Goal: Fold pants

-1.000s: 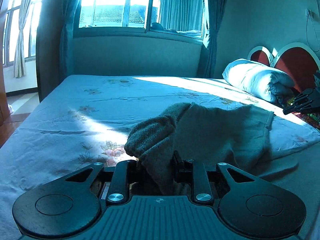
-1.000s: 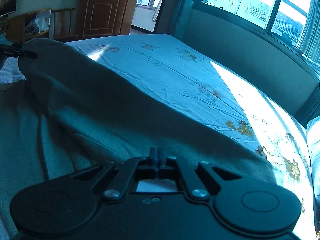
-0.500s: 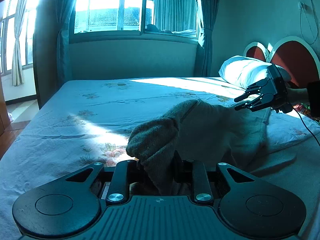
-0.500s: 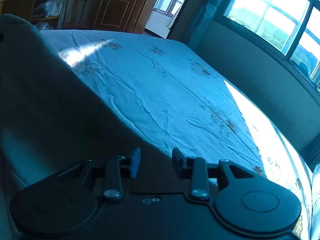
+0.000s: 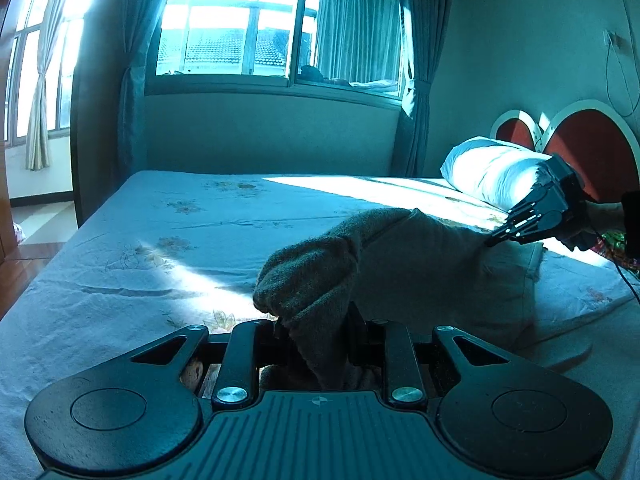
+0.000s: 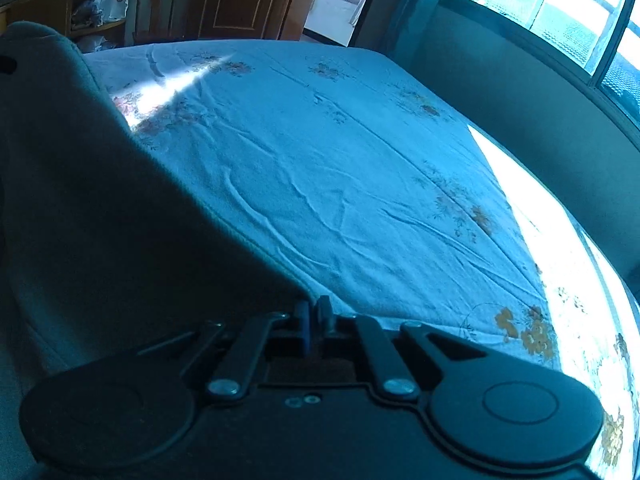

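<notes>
Grey pants [image 5: 424,268] lie on the bed, one end lifted. My left gripper [image 5: 318,328] is shut on a bunched end of the pants and holds it above the sheet. In the right wrist view the pants [image 6: 100,220] fill the left side as a raised fold. My right gripper [image 6: 314,312] has its jaws nearly together at the edge of that fold; whether cloth is pinched between them is not clear. The right gripper also shows in the left wrist view [image 5: 496,236], at the far end of the pants.
The bed [image 5: 168,240] has a light floral sheet with wrinkles. A white pillow [image 5: 492,172] and red headboard [image 5: 588,148] stand at the right. A window [image 5: 256,40] and curtains are behind. A wooden door [image 6: 244,0] and shelf [image 6: 96,8] are beyond the bed.
My right gripper opened half a second ago, then closed again at the pants' edge, higher up. My left gripper stays shut on the pants, and the far end has risen.
</notes>
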Action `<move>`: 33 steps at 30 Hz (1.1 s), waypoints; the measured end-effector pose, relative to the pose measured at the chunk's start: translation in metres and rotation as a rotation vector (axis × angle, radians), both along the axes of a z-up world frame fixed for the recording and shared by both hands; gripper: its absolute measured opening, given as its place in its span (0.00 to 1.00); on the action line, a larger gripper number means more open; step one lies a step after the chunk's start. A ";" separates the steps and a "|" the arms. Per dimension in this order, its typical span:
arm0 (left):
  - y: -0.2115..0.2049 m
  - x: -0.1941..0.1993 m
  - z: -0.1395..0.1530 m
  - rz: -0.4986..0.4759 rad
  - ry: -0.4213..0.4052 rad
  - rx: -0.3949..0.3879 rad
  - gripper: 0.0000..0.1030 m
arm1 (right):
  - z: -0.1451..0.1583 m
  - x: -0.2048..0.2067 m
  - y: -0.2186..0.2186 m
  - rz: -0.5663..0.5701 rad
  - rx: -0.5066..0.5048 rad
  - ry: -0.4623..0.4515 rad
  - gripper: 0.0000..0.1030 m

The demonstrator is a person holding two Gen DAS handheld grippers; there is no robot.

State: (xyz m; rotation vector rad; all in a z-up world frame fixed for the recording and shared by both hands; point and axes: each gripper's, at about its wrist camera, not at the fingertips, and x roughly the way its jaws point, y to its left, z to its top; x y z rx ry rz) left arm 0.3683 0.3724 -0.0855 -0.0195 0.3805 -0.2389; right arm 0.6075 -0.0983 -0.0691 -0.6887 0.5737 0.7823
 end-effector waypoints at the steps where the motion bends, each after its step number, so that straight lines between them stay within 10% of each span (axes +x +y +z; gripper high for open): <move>1: 0.001 -0.001 0.002 -0.004 -0.004 0.005 0.24 | 0.016 -0.020 -0.011 0.006 0.005 -0.016 0.00; 8: -0.007 -0.037 -0.021 0.032 0.096 -0.037 0.31 | 0.032 -0.190 -0.055 0.072 -0.067 -0.044 0.00; 13: -0.029 -0.082 -0.047 0.235 0.222 0.010 0.84 | -0.013 -0.259 -0.078 -0.097 0.061 -0.074 0.21; 17: -0.036 -0.121 -0.054 0.323 0.286 0.004 0.87 | -0.018 -0.286 -0.100 -0.306 0.260 -0.037 0.21; 24: -0.023 -0.174 -0.044 0.466 0.269 -0.290 0.87 | -0.030 -0.281 -0.130 -0.520 0.540 0.110 0.22; 33: -0.042 -0.150 -0.063 0.531 0.369 -0.497 0.86 | -0.056 -0.261 -0.146 -0.748 0.745 0.247 0.24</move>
